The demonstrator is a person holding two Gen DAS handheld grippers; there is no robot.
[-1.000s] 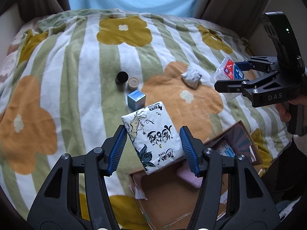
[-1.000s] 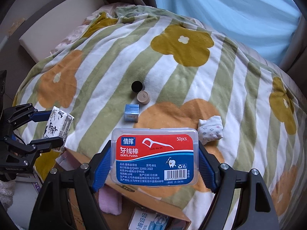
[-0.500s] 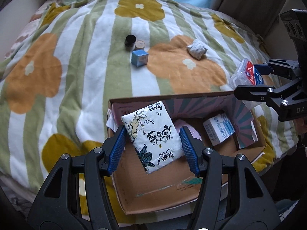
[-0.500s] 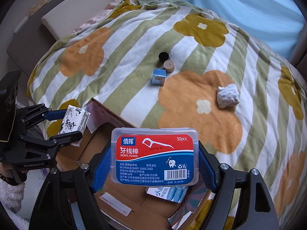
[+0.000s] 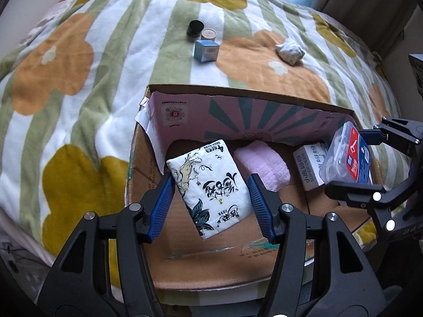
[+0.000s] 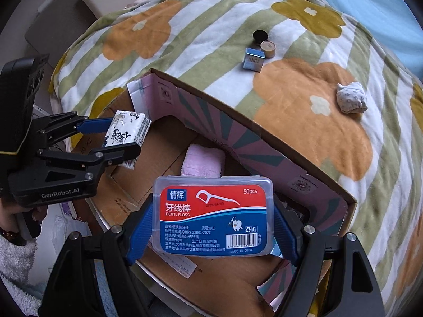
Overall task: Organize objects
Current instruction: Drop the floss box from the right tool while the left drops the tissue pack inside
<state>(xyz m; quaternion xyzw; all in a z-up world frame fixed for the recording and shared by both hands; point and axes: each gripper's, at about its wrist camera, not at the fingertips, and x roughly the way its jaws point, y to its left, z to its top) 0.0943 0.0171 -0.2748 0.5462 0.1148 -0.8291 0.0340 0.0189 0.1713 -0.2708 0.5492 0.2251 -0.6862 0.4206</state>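
Covering the bed all around: a striped fleece blanket (image 5: 79, 84) in green and white with orange and mustard flowers, blue curtain showing at the far edge.

Hanging over the open cardboard box (image 5: 264, 97), pinched tilted between the blue pads (image 5: 164, 203) of the left gripper (image 5: 210, 195): a white tissue pack (image 5: 211, 185) printed with black calligraphy, its far corner poking well beyond the fingertips. Seen from the right wrist, sitting clamped between the same fingers (image 6: 116, 155) at that picture's left, above the box's near-left corner.

Being squeezed by its short ends between the blue pads (image 6: 140, 227) of the right gripper (image 6: 212, 227): a clear dental floss box (image 6: 212, 216) with a red and blue label, lying flat across the fingers and hovering over the carton's right half. Both grippers pointing steeply downward.

Lying beyond the fingertips on the box floor: a folded pink cloth (image 5: 264, 166), just past the tissue pack's right edge, and beside it a small white carton (image 5: 309, 166) lettered SUPER DEER, partly hidden behind the floss box. Standing up behind these: the carton's far flap, pink inside with teal rays.

Resting farther out on the blanket, well past the flap: a small blue cube box (image 5: 206, 50), touching or nearly touching a tan round lid (image 5: 208, 34) and a black round cap (image 5: 195, 27); off to the right, apart from them, a balled patterned sock (image 5: 289, 50).

Gripping the left handle at the right-wrist picture's lower left edge: a hand (image 6: 23, 219) in a fuzzy white sleeve (image 6: 15, 272).
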